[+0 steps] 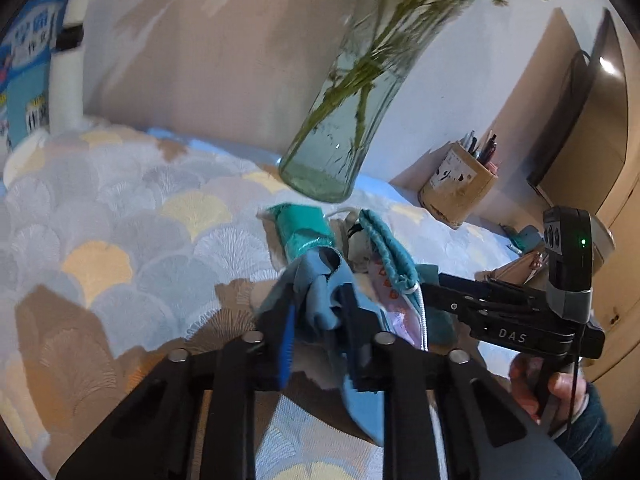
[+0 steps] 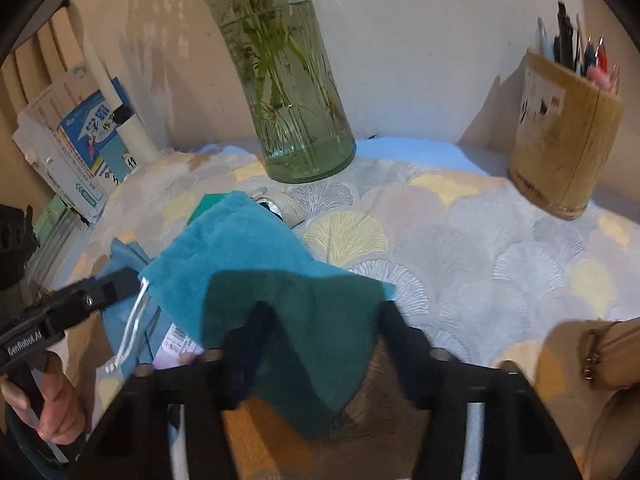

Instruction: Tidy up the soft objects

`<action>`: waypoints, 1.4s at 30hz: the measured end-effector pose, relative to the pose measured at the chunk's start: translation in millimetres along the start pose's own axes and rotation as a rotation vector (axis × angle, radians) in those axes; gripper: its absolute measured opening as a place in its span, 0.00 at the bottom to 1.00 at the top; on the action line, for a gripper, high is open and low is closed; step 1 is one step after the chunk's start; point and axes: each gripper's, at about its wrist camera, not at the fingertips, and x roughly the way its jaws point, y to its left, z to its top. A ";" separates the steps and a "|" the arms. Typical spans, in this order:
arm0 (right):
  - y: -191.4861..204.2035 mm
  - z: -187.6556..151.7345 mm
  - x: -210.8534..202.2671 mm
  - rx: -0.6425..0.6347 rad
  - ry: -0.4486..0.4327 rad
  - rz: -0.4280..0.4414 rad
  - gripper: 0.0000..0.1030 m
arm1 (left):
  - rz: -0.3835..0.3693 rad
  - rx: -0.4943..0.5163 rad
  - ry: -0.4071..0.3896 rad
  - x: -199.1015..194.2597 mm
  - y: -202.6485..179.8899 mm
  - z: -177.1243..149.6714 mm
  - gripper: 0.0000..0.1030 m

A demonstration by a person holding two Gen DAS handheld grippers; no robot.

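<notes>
a: pinching the light blue cloth (image 1: 320,300) already, your left gripper (image 1: 316,312) has its fingers pressed together on a bunched fold of it. the rest of that cloth trails down toward six o'clock in the left view.

b: and the right gripper (image 2: 320,344)?

a: partly spread, with the teal pouch (image 2: 256,264) lying between the fingers. the picture is blurred there, so i cannot tell whether the pads actually bite the fabric. the pouch sits on the patterned tablecloth (image 2: 500,264), its white drawstring (image 2: 134,320) hanging off at nine o'clock from the pouch, over the blue cloth.

b: what could go wrong for you here?

a: the two soft things overlap. if you pull your hands apart, the drawstring may snag on the blue cloth and drag it along, or the pouch may slide out of a loose right grip.

b: anything nearby to mind?

a: the glass vase (image 2: 296,112) with stems and water stands at twelve o'clock, close behind the pile. a wide lift or a swinging cloth could knock it, and it looks top-heavy. the pen holder (image 2: 560,140) at two o'clock is well apart, less of a worry. a small green cloth (image 1: 298,228) near the vase base could also get dragged along.
</notes>
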 end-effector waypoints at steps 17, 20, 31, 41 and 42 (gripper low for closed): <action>53.1 -30.0 -54.1 -0.178 -0.004 -0.057 0.84 | 0.093 0.024 -0.088 -69.0 9.3 -30.8 0.13; 51.5 -23.9 -32.4 -0.215 0.025 -0.082 0.83 | 0.159 0.051 -0.060 -56.7 13.9 -35.4 0.13; 28.0 7.4 23.6 -0.154 0.037 -0.143 0.38 | 0.142 0.102 -0.027 -47.9 9.9 -35.6 0.13; 27.9 -25.1 -80.9 0.022 -0.102 -0.098 0.13 | 0.097 0.090 -0.018 -50.5 11.1 -34.8 0.13; 32.4 -33.2 -93.3 0.022 -0.100 -0.110 0.13 | 0.062 0.082 -0.008 -51.9 11.4 -34.9 0.13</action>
